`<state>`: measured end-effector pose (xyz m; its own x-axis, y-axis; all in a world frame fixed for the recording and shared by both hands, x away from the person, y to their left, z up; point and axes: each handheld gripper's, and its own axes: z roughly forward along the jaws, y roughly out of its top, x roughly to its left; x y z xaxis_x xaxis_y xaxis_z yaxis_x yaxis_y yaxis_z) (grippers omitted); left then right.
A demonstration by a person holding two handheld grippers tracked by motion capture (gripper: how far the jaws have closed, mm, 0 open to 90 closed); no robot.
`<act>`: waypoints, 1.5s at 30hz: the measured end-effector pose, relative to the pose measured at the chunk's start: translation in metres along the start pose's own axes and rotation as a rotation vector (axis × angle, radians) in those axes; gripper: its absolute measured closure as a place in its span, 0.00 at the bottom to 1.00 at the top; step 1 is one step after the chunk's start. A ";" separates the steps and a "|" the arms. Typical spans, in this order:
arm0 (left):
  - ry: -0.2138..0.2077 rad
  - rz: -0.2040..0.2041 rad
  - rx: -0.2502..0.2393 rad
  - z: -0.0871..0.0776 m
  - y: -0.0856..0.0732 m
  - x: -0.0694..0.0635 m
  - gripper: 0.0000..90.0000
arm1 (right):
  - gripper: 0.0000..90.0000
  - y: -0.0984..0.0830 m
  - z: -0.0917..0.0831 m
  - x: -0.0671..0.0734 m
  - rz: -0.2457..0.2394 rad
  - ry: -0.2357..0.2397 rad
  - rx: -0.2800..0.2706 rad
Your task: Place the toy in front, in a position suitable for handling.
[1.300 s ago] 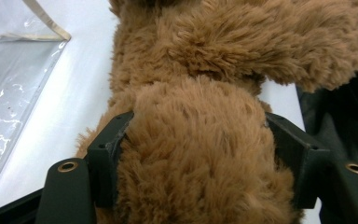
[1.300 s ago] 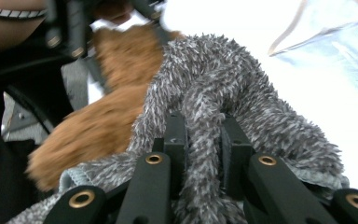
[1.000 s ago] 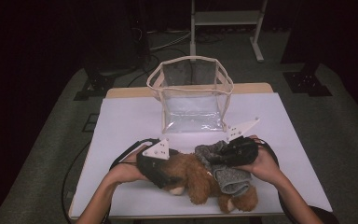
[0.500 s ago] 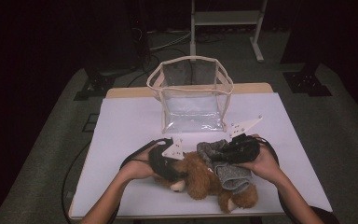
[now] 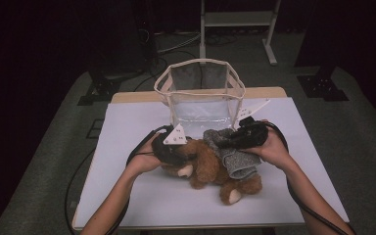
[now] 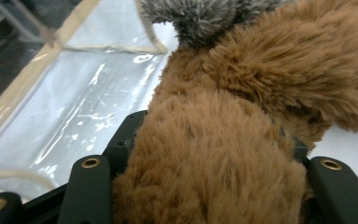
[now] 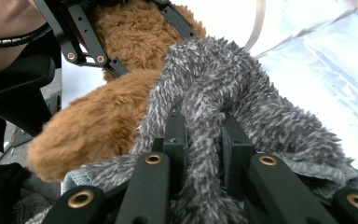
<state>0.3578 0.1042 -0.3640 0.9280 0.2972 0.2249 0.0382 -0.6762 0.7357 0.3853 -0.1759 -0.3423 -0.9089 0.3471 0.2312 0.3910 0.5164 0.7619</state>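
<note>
Now you are gripping the bear [image 5: 208,166] from both sides, near the front of the white table [image 5: 127,196], just in front of the clear bag [image 5: 200,98]. Your left gripper [image 5: 176,152] has just been closing, and its jaws are pinching a thick roll of brown fur; in the left gripper view that fur [image 6: 214,163] is bulging over both jaws and hiding their tips, so which part of the bear they are clamping is hard to tell. Your right gripper [image 5: 235,139] is pinching the grey scarf [image 5: 235,159], its jaws pressed close with a fold of grey pile [image 7: 205,135] running between them and covering the pads. From above, your left hand [image 5: 144,159] and the gripper's grey plate are covering the bear's head end, so its face is not readable. Only two pale-soled paws are showing clearly, one beside your left gripper and one at the near right. The scarf is draping over the bear's middle, hiding the body beneath. Both gripper views are cutting off the bag, leaving only shiny film and a strip of cream trim [image 6: 70,28]. Beyond the table, the floor and a metal stand [image 5: 237,19] are sinking into darkness.
</note>
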 end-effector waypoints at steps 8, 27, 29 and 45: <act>-0.074 -0.052 -0.027 -0.012 -0.016 -0.014 0.26 | 0.84 -0.016 0.018 0.016 -0.026 0.064 0.017; -0.153 0.007 0.031 -0.026 -0.027 -0.042 0.28 | 0.83 -0.011 -0.002 0.037 -0.080 0.010 -0.025; -0.159 0.024 0.036 -0.031 -0.028 -0.044 0.28 | 0.82 -0.017 0.006 0.044 -0.087 0.043 -0.030; -0.201 0.041 0.027 -0.033 -0.026 -0.049 0.28 | 0.82 -0.017 -0.010 0.052 -0.106 0.009 -0.068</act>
<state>0.2990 0.1291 -0.3732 0.9842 0.1301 0.1201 0.0063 -0.7039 0.7103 0.3301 -0.1750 -0.3373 -0.9461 0.2857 0.1526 0.2822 0.4958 0.8213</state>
